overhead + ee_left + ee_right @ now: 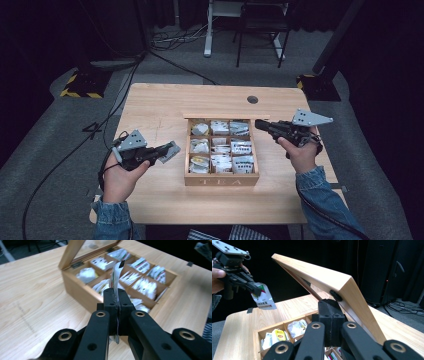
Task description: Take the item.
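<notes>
A wooden tea box point(221, 179) marked TEA stands mid-table, its compartments full of sachets. Its lid point(225, 116) is raised along the far side. Left of the box, my left gripper point(162, 151) is shut on a white tea sachet point(172, 149) held above the table. The left gripper view has that sachet point(115, 275) standing up from the closed jaws, with the box point(75, 287) behind. My right gripper point(259, 123) is shut at the lid's right end. In the right gripper view its tips point(331, 307) sit against the underside of the tilted lid point(319, 275), nothing between them.
The light wood table point(160, 100) has a round cable hole point(252, 99) at the back right. Cables run across the grey floor on the left, and furniture legs stand beyond the table. A person's hands in denim sleeves hold both grippers.
</notes>
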The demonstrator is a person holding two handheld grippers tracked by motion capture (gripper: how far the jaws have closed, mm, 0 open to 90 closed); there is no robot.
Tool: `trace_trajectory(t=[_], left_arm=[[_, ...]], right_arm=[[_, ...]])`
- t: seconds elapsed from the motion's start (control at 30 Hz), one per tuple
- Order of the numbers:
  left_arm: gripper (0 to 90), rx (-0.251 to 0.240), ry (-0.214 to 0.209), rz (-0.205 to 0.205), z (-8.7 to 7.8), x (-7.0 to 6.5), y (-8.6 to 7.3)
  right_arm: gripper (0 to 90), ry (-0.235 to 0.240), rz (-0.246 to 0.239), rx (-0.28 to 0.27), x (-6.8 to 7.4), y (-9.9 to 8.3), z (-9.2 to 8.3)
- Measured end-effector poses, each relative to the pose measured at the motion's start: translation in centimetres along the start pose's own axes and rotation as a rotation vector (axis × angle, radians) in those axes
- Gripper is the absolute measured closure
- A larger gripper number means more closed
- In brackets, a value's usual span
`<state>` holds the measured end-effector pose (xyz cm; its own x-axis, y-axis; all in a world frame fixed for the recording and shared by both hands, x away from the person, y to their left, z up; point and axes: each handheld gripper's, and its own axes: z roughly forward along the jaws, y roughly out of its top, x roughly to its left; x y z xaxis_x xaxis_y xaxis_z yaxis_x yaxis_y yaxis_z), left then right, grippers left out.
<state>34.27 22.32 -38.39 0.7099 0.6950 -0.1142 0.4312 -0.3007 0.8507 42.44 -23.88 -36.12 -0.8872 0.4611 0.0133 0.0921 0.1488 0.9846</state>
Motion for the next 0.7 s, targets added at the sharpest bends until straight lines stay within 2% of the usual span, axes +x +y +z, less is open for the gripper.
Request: trace_trajectory(t=[0.17,0.3,0.5,0.7], left_arm=[[88.8,0.017,0.028,-0.053,0.5,1.5,-1.2],[88.8,0.058,0.064,-0.081,1.0,2.5,-2.2],[88.7,0.079,0.062,-0.125,1.6,3.7,-3.4],[88.7,0.115,0.098,-0.159,2.4,5.1,-4.6]], right_arm=[[90.0,0.004,-0.002,0.006,0.1,-0.2,0.3],[90.0,0.006,-0.006,0.013,0.2,-0.2,0.4],[90.0,0.008,-0.006,0.016,0.3,-0.3,0.4],[90.0,0.007,-0.006,0.019,0.5,-0.4,0.4]])
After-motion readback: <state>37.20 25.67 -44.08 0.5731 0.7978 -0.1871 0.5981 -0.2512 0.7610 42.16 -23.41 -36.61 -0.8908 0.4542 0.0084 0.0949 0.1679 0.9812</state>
